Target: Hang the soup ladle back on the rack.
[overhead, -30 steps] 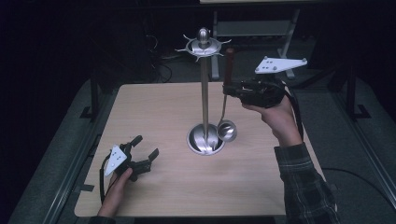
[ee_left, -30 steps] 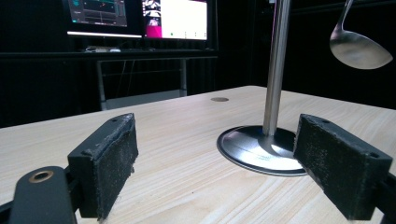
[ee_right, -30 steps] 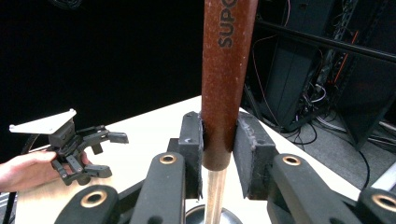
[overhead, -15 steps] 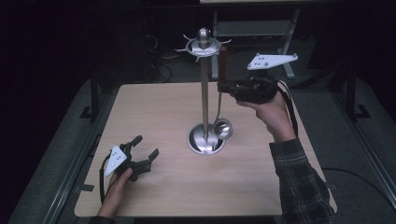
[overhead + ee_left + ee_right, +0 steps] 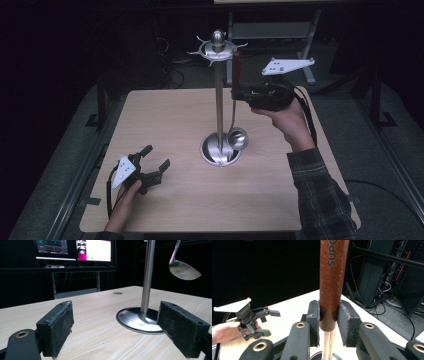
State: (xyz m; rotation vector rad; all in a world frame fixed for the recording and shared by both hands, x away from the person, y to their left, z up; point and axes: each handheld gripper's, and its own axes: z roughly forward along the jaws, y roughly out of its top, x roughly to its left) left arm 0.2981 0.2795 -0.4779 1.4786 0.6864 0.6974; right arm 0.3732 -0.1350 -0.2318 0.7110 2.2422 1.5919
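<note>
Ladle (image 5: 235,107): brown handle clamped upright in right gripper (image 5: 239,94), carried closer to stand (image 5: 219,95) hooks than a second ago, hanging imminent. Left gripper (image 5: 155,162): released, tabletop's near-left corner.

left claw (image 5: 115,333): two black padded jaws wide apart, nothing between them, low over the table (image 5: 82,307) | stand (image 5: 142,320): round steel base on the table ahead, upright pole rising from it | ladle (image 5: 183,270): bowl hanging clear of the table, right of the pole | background: lit monitors (image 5: 75,250), dark room
</note>
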